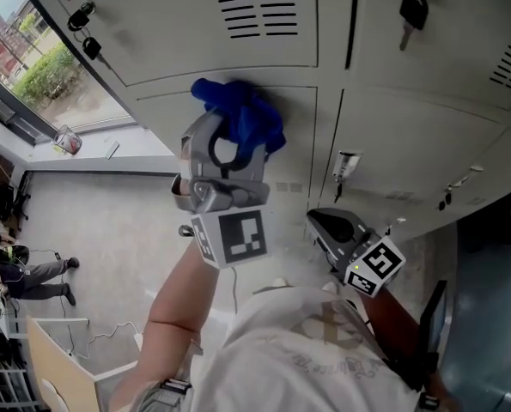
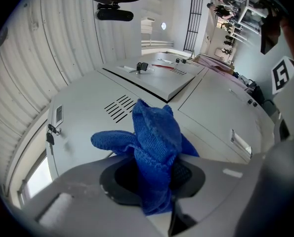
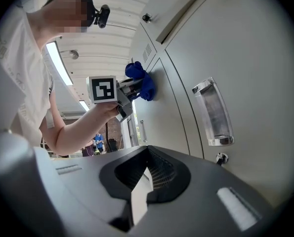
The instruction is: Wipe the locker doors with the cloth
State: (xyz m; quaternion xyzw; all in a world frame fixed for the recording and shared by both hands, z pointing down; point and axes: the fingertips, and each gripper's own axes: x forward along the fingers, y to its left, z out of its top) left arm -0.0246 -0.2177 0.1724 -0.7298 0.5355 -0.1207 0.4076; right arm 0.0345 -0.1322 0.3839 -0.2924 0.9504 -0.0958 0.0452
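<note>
One cloth [image 2: 155, 142] endwise toward locker doors [image 2: 80, 125]

Pictured: a white short-sleeved T-shirt [image 1: 324, 342] with a faint pale print on the front, and a small black camera [image 3: 103, 13] mounted at the head. The left gripper [image 1: 235, 147] and right gripper [image 1: 325, 221] are grey moulded shells with black, ribbed fingers [image 3: 161, 174]. Each carries a white cube [image 1: 235, 237] printed with black square markers.
</note>
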